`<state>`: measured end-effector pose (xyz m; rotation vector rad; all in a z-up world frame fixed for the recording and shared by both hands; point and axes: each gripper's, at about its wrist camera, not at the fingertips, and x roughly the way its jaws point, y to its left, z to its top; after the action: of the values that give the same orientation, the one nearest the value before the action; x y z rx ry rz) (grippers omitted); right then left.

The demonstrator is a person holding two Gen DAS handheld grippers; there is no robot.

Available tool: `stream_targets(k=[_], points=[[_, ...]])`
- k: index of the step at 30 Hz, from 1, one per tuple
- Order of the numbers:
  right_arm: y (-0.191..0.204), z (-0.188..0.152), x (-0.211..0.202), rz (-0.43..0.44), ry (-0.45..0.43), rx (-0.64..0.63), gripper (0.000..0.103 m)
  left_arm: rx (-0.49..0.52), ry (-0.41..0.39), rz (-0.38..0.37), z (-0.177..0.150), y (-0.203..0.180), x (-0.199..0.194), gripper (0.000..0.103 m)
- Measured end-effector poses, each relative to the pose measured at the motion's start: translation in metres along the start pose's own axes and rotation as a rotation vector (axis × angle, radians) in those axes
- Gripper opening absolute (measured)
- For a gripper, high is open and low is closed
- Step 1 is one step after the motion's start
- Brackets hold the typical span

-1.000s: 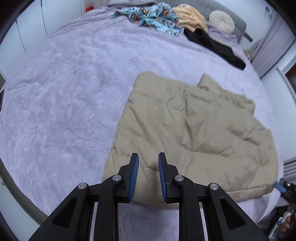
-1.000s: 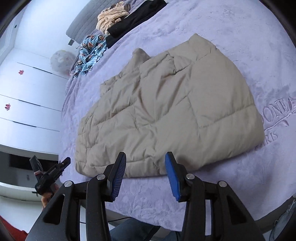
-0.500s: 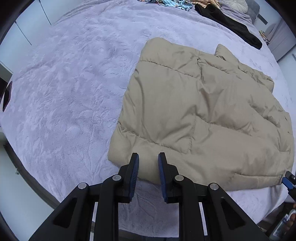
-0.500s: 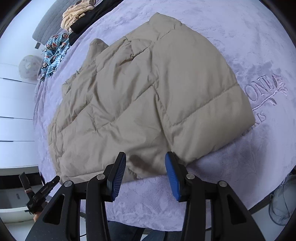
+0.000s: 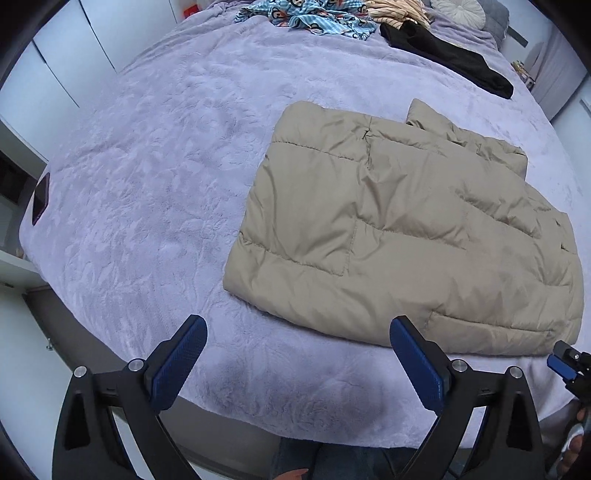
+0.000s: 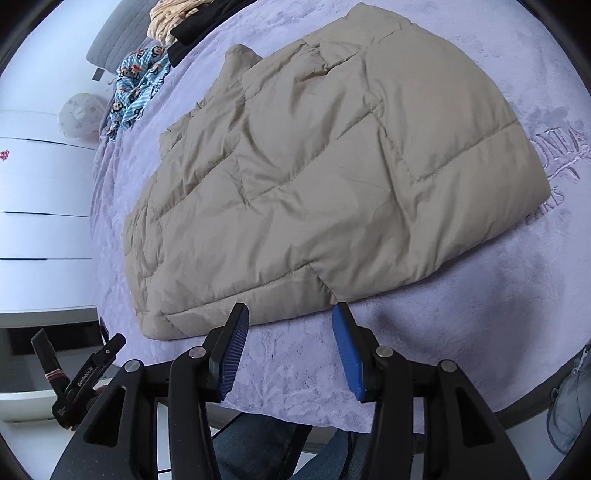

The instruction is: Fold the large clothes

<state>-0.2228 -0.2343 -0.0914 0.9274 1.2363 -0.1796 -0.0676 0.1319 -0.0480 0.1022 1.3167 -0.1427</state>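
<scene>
1. Left gripper [image 5: 297,336]: we are holding it over the near edge of the bed [image 5: 147,192], fingers spread wide, grasping nothing. Blue ribbed pads [image 5: 179,363] on black plastic arms.

2. Right gripper [image 6: 290,325]: we are holding it at the near hem of the jacket [image 6: 332,166], fingers parted and empty; whether the tips are touching the cloth we cannot tell.

3. Jacket [image 5: 406,229]: it is lying flat on the bed just beyond both tools, toward the right side in the left view. Beige, quilted, puffy, with a slightly slick sheen, stitched in broad panels. It is reading as a compact, roughly rectangular slab with rounded, padded edges; no sleeves are hanging loose, and a collar or corner is poking up at the far side. We are judging the first folds as made and at least one more fold, or a final tidy, as remaining.

4. Bed cover: lilac plush with an embossed leafy pattern and an embroidered logo [image 6: 554,173] beside the jacket.

5. Phone [image 5: 40,199]: a dark flat slab lying at the left edge of the bed.

6. Far pile, well apart from the jacket: black garment [image 5: 450,62], blue printed garment [image 5: 310,18], cream striped cloth [image 5: 391,9], round pillow [image 5: 458,9]. These are looking unfolded.
</scene>
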Motion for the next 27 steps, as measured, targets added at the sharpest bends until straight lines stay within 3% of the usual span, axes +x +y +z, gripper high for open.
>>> stream_targets(k=[6, 13, 16, 27], points=[[0.016, -0.011, 0.01, -0.007, 0.029, -0.001, 0.061, 0.042, 0.014, -0.002, 0.006, 0.0, 0.002, 0.1], [0.052, -0.002, 0.03, -0.035, 0.002, 0.025, 0.061, 0.101, 0.038, -0.03, 0.043, 0.02, 0.02, 0.1], [0.078, -0.003, 0.043, -0.008, 0.008, 0.036, 0.083, 0.126, 0.034, -0.038, 0.062, 0.034, 0.026, 0.1], [0.147, -0.001, 0.081, -0.12, -0.006, 0.038, 0.084, 0.194, 0.11, -0.086, 0.108, 0.069, 0.076, 0.1]])
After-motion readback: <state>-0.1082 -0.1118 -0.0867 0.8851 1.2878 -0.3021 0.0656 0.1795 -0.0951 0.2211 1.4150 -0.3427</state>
